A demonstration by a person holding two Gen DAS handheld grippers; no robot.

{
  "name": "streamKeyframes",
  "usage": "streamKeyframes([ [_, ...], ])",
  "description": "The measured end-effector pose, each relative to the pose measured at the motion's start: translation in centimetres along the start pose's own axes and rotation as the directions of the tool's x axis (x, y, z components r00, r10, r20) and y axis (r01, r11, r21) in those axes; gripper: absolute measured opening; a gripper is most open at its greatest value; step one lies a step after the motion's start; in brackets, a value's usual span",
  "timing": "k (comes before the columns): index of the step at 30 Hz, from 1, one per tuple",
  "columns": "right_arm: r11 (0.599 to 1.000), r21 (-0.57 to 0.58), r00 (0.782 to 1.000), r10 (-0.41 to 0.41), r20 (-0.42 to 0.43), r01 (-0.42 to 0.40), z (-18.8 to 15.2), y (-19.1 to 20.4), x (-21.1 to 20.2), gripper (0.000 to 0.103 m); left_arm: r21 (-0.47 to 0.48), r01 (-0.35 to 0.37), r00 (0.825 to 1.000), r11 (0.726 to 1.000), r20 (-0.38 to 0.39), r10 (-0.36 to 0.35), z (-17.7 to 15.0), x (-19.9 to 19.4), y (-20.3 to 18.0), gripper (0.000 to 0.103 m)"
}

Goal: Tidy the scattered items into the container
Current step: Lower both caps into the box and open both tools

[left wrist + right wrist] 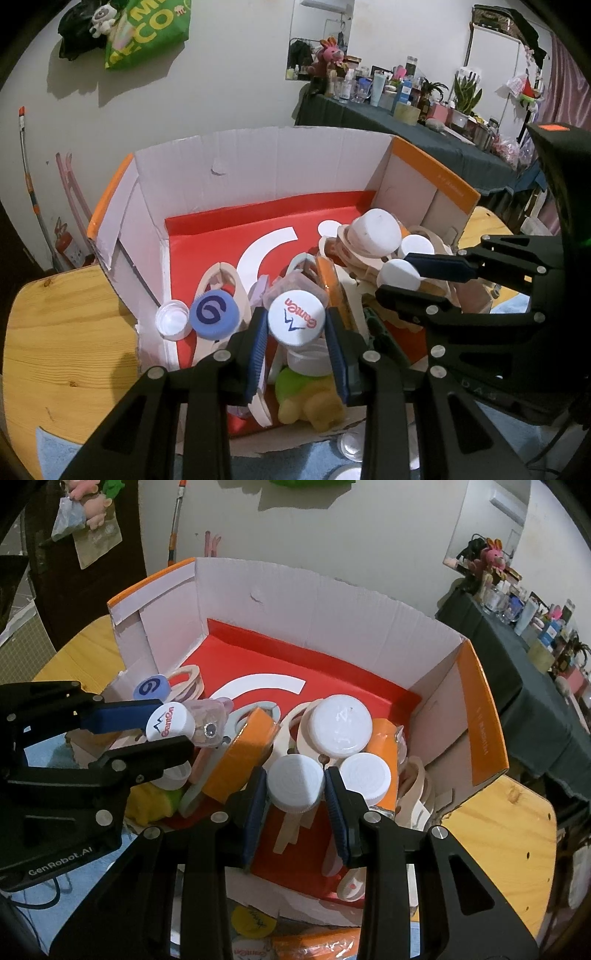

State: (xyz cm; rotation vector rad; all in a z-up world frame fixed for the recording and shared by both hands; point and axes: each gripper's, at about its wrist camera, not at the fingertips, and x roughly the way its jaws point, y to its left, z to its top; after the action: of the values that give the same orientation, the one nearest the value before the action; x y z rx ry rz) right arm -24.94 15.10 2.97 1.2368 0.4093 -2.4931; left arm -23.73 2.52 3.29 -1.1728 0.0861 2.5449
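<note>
printed cap [296, 322] clamped in left gripper [296, 326]

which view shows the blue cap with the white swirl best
Left wrist view: the blue cap faces the camera, swirl fully visible, near the box's left wall. In the right wrist view it appears smaller, tilted, partly hidden behind the left hand-held gripper.

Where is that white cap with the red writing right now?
The white cap with red writing is pinched in the left tool, held over the cardboard box, just right of the blue cap.
</note>
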Motion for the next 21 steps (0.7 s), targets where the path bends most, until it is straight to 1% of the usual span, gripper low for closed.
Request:
streamKeyframes([
  [21,1.0,0.012,1.0,0.002,-0.007,-0.002,-0.15,-0.3,0.43,0.031,-0.004,0.0,1.0,1.0,-0.001,0.0,0.13,0.36,0.01,0.034],
])
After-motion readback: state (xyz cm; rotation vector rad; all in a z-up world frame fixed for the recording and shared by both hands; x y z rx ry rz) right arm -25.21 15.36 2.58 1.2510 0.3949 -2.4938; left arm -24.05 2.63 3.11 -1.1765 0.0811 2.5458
